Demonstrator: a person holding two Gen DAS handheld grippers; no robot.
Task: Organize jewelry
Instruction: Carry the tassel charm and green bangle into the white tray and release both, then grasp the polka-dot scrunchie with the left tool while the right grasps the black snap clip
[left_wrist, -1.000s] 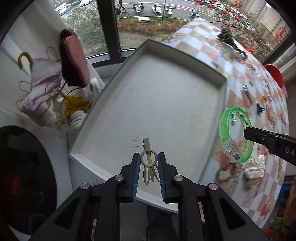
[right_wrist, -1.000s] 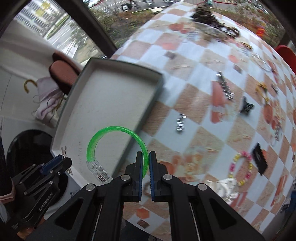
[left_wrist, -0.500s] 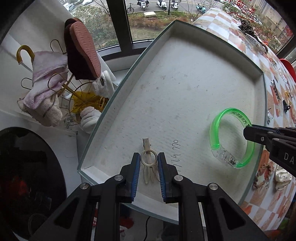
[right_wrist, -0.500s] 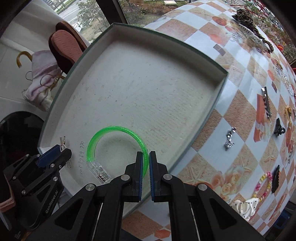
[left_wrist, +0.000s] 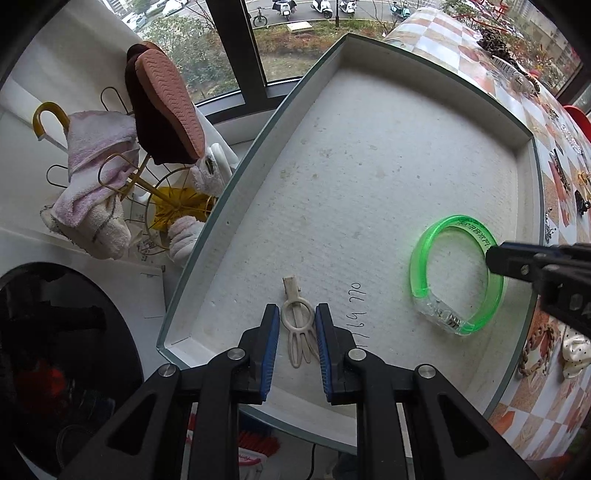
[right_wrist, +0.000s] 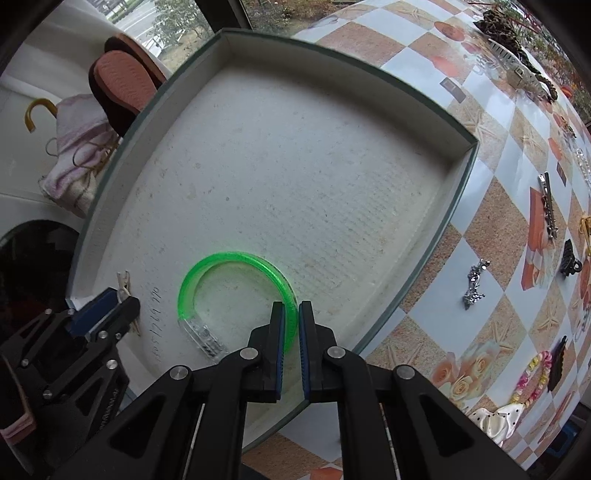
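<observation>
A shallow white tray (left_wrist: 388, 155) (right_wrist: 458, 192) lies at the table's left end. My left gripper (left_wrist: 295, 323) is low over the tray's near corner, its jaws slightly apart on each side of a cream hair clip (left_wrist: 297, 328) that lies on the tray floor. My right gripper (right_wrist: 291, 321) has its jaws a little apart around the rim of a green translucent bangle (right_wrist: 236, 291) (left_wrist: 456, 273), which rests on the tray floor. The right gripper also shows in the left wrist view (left_wrist: 495, 258), and the left gripper in the right wrist view (right_wrist: 118, 302).
Hair clips and jewelry lie on the checkered tablecloth (right_wrist: 498, 258): a silver clip (right_wrist: 474, 284), black claw clips (right_wrist: 570, 262), a bead bracelet (right_wrist: 532, 376), a white bow (right_wrist: 498, 417). Left of the table stands a rack with slippers and towels (left_wrist: 122, 177).
Both grippers moved forward and down over the tray. The clip and the bangle now rest on the tray floor, and both pairs of jaws have opened slightly.
</observation>
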